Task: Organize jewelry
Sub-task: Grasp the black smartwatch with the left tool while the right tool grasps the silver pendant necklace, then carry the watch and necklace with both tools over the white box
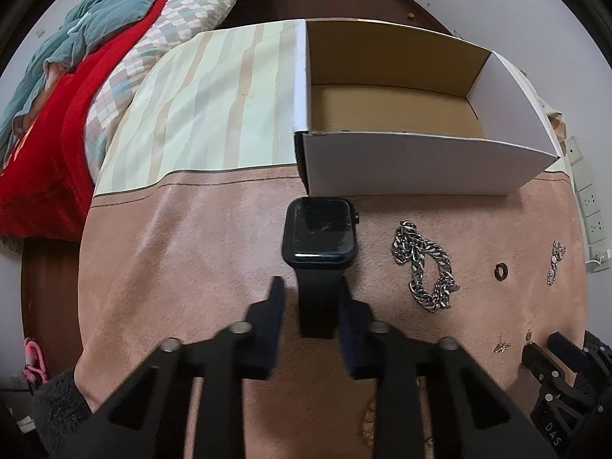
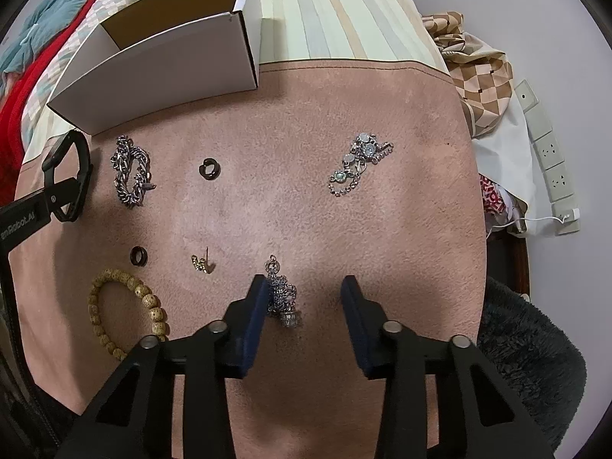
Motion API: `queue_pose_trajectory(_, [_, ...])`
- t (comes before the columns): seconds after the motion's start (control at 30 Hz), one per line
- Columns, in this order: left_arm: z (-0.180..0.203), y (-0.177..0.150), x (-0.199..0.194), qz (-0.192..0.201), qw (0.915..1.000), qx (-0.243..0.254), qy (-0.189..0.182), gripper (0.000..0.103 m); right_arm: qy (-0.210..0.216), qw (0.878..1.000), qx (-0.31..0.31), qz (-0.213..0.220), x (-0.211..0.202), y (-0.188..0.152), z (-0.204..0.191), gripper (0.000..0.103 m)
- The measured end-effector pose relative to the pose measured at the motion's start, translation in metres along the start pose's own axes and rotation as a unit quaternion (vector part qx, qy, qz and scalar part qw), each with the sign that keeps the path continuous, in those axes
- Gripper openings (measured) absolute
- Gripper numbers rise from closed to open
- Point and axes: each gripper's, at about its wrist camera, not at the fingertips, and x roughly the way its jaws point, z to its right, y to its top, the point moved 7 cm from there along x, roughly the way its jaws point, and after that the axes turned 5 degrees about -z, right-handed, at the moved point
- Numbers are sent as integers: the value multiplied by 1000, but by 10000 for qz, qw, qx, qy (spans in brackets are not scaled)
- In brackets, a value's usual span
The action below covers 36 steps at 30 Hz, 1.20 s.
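A black smartwatch (image 1: 319,235) lies just before the open white cardboard box (image 1: 420,160). My left gripper (image 1: 311,292) has its fingers on both sides of the watch strap, touching it. In the right wrist view the watch (image 2: 67,170) looks held at the left edge, by the box (image 2: 160,57). My right gripper (image 2: 302,288) is open over the pink cloth, with a silver dangling earring (image 2: 281,292) beside its left finger. A silver chain (image 1: 424,264) (image 2: 132,172), a black ring (image 1: 501,271) (image 2: 209,168) and a crystal bracelet (image 2: 357,162) lie on the cloth.
A second black ring (image 2: 138,255), a small gold earring (image 2: 201,262) and a wooden bead bracelet (image 2: 126,313) lie at the front left. A bed with red and teal bedding (image 1: 76,76) stands to the left. A white power strip (image 2: 547,157) lies at the right.
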Motion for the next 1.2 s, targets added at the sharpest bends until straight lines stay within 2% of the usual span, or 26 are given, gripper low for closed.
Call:
queue_pose_trajectory(0.07, [1, 0, -2, 56, 10000, 43, 22, 15, -11, 10000, -28, 15, 0, -1, -1, 31])
queue_pose_trajectory(0.2, [3, 0, -7, 159, 9998, 70, 39, 15, -41, 9999, -103, 46, -1, -2, -4, 9])
queue_pose_trajectory(0.4, [5, 0, -17, 277, 9996, 103, 26, 13, 47, 9999, -88, 120, -4, -3, -4, 4])
queue_pose_trajectory(0.83, [10, -7, -49, 506, 9986, 124, -85, 13, 312, 9983, -1, 492, -32, 0, 5, 3])
queue_pose_trajectory(1.07, [13, 1, -80, 724, 9970, 90, -270, 13, 622, 9945, -63, 845, -65, 6, 3, 3])
queue_pose_trajectory(1.2, [14, 16, -100, 863, 9952, 50, -466, 13, 965, 9897, -91, 1053, -92, 24, 0, 3])
